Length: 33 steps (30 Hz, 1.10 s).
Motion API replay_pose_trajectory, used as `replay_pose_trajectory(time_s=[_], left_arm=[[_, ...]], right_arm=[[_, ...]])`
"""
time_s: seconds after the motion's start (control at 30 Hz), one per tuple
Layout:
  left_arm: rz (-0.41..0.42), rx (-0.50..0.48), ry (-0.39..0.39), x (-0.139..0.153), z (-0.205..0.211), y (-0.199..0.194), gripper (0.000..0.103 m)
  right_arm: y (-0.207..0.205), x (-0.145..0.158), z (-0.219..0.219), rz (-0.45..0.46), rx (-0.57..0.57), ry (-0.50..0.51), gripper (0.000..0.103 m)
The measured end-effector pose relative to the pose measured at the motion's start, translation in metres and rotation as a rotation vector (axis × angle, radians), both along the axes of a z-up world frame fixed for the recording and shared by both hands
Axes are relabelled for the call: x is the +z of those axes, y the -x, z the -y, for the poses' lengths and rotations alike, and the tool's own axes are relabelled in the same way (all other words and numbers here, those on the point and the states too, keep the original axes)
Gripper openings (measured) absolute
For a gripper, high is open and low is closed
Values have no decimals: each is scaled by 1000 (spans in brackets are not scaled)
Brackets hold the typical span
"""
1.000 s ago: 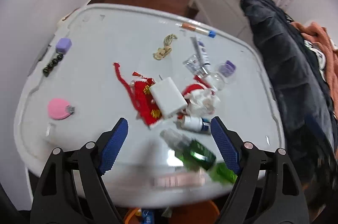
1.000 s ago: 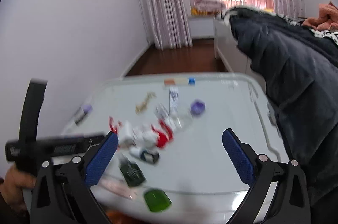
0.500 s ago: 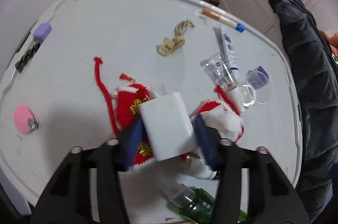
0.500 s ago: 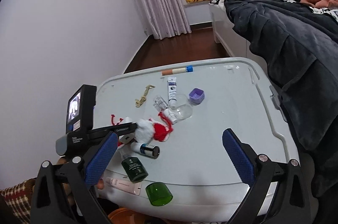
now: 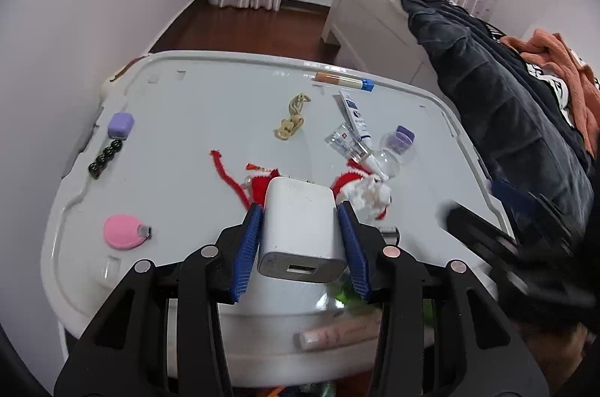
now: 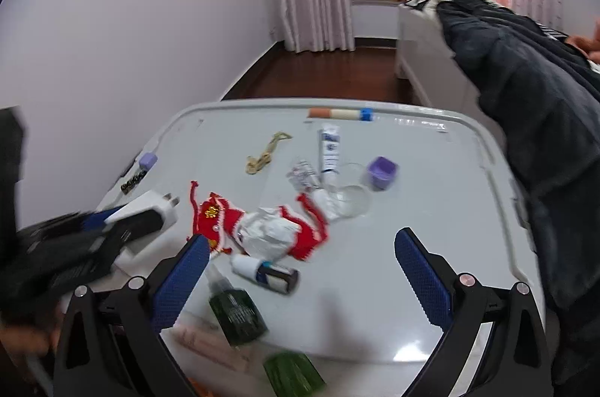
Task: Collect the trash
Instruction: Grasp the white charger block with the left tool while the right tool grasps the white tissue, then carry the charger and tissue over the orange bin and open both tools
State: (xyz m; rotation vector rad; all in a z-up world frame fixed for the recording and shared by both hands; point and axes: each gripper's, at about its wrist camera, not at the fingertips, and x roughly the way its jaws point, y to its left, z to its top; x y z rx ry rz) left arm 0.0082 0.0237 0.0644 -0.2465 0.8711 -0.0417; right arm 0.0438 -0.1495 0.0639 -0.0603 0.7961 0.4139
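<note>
My left gripper (image 5: 302, 220) is shut on a white USB charger block (image 5: 301, 232) and holds it lifted above the white table (image 5: 195, 119). The charger also shows in the right wrist view (image 6: 150, 207), with its prongs pointing right. My right gripper (image 6: 300, 247) is open and empty, above the table's near part. Under it lie a red and white Santa hat with crumpled white paper (image 6: 268, 230), a small white bottle with a dark cap (image 6: 266, 273) and a dark green bottle (image 6: 234, 309).
Farther back lie a beige cord (image 5: 292, 121), a white tube (image 5: 354, 114), an orange and white pen (image 5: 343, 81), a clear cup (image 6: 348, 198) and a purple cap (image 6: 381, 171). At left are a purple block (image 5: 120, 125), black beads (image 5: 105, 159), a pink disc (image 5: 122, 231). A bed with dark bedding (image 5: 506, 104) stands right.
My left gripper closed on the white charger and lifted it off the Santa hat, toward the table's near edge. My right gripper moved in lower over the table, still open.
</note>
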Motion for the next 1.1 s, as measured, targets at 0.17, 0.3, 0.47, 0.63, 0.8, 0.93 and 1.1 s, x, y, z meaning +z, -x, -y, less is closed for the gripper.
replay_pose_trajectory(time_s=[0.17, 0.3, 0.47, 0.63, 0.8, 0.93, 1.1], left_arm=[[-38, -24, 35, -15, -4, 4, 41], [-46, -22, 37, -19, -16, 14, 40], [-18, -17, 37, -14, -25, 20, 38], [-43, -24, 15, -18, -22, 18, 38], [-102, 12, 56, -31, -34, 16, 38], [-151, 21, 54, -37, -45, 21, 55], [-176, -9, -22, -43, -29, 50, 68]], right_arm=[[-29, -31, -34, -88, -25, 26, 97], [-43, -51, -53, -117, -40, 88, 93], [-51, -69, -75, -158, 13, 152, 42], [-52, -64, -64, -169, -8, 148, 24], [-47, -42, -48, -113, -8, 103, 24], [-36, -17, -37, -42, 13, 77, 24], [-23, 11, -22, 14, 33, 39, 24]])
